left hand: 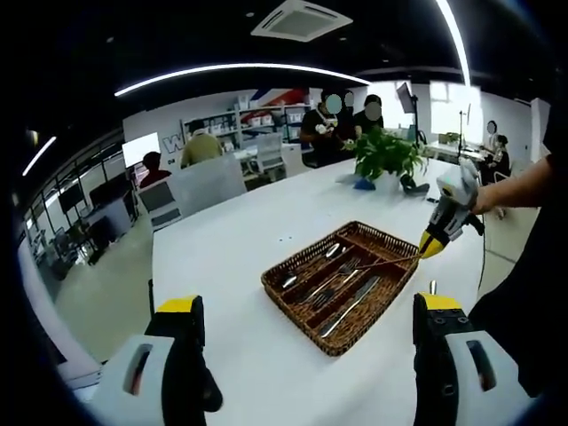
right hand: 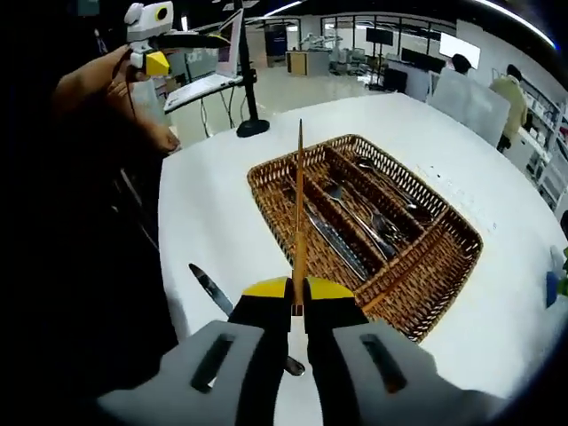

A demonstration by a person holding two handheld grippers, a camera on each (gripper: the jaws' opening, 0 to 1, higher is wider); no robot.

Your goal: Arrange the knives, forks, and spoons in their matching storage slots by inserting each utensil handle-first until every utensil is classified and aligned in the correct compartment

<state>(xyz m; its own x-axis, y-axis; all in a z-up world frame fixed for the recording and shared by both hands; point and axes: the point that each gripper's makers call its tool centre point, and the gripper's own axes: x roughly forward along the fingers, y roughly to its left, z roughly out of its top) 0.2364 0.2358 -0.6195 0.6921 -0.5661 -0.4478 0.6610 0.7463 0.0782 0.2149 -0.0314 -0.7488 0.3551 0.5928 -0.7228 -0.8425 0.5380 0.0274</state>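
Observation:
A wicker cutlery basket [left hand: 297, 318] lies on the white table, split into long slots. Spoons [right hand: 383, 179] fill one slot, forks [right hand: 355, 213] the middle one and knives [right hand: 330, 238] another. My right gripper [right hand: 297, 291] is shut on a thin brown chopstick [right hand: 299, 204] that points over the basket [right hand: 426, 277]; in the left gripper view the same gripper [left hand: 432, 244] holds the chopstick [left hand: 383, 262] above the basket's right end. A loose knife [right hand: 211, 286] lies on the table just left of the right jaws. My left gripper [left hand: 306, 306] hangs open in front of the basket, holding nothing.
A potted plant [left hand: 386, 155] stands at the table's far end, with people seated behind it. An open laptop [right hand: 209, 84] and a black stand [right hand: 251, 124] sit beyond the table's edge. The table's edge runs close on the left of the right gripper view.

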